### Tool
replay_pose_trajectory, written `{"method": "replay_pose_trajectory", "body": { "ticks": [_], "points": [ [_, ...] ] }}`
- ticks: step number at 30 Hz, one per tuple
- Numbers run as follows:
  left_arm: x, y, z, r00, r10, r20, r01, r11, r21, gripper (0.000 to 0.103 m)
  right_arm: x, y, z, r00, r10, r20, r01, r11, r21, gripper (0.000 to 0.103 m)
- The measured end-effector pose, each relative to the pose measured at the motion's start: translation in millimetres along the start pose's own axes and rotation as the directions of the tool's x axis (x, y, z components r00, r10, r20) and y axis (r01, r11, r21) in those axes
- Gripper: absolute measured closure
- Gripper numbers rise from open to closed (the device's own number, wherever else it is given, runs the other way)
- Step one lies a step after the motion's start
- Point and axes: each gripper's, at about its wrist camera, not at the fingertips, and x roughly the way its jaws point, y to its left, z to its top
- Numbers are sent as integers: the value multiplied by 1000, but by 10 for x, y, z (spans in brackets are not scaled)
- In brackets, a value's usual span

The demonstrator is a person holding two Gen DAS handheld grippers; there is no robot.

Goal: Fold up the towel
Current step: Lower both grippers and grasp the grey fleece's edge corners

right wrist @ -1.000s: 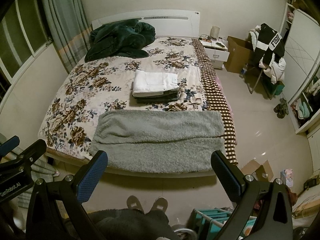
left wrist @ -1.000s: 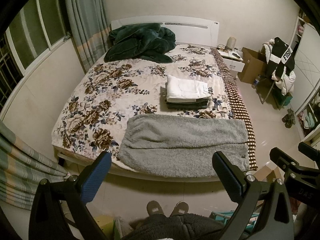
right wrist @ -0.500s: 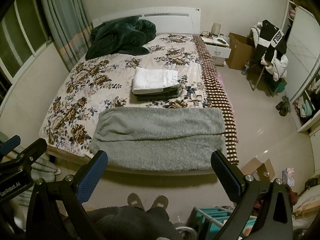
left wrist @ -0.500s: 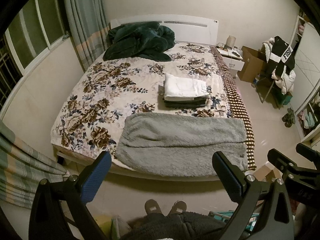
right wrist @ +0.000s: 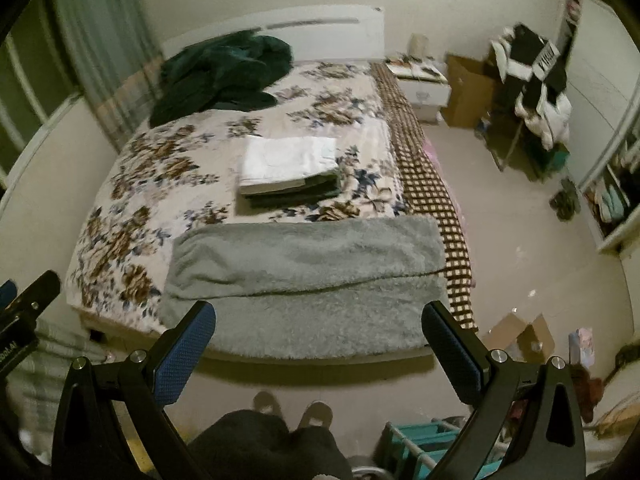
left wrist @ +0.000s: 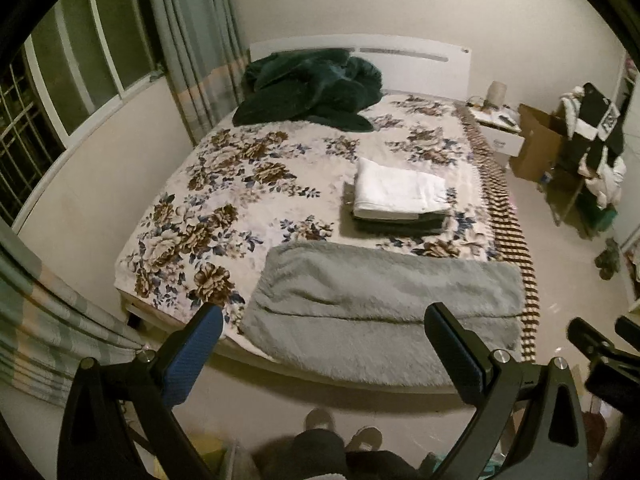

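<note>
Low in both frames, the left gripper (left wrist: 324,344) and right gripper (right wrist: 318,340) hover with jaws wide and empty before the fluffy grey towel (right wrist: 304,276), folded lengthwise along the floral bed's (right wrist: 168,168) near edge.

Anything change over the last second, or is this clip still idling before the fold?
Only the viewpoints drifted: both tongs, left and right, shifted slightly, the right view tilting and blurring. Nothing was grasped or released. The grey towel lies half-folded at the bed's foot and both tongs stay open and empty.
</note>
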Motion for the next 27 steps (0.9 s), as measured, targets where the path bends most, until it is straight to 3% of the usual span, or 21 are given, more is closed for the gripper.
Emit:
{"method": "replay_pose_trajectory", "body": {
  "ticks": [4,6,12,19,23,27],
  "points": [
    [639,15,181,999,34,-39,-35,999,-23,0,611,-159,260,999,-48,-24,49,998,48,0],
    [1088,39,310,995,39,-97,-44,998,-52,0,1025,-229,426,996,-75,-55,79,994,74,0],
    [2452,70,620,970,59,-235,-90,988,-126,0,2618,-471,911,972,-115,-204,156,968,195,0],
    [4236,164,817,895,107,-433,-201,963,-177,0,4543,-786,1380,921,-122,-369,249,915,318,0],
    [5070,241,822,856,128,-501,-260,944,-202,0,5360,-959,1448,896,-144,-420,307,885,351,0],
    [5918,376,776,817,77,-572,-284,916,-283,0,6084,-1121,1468,870,-165,-464,361,854,375,0]
  ]
}}
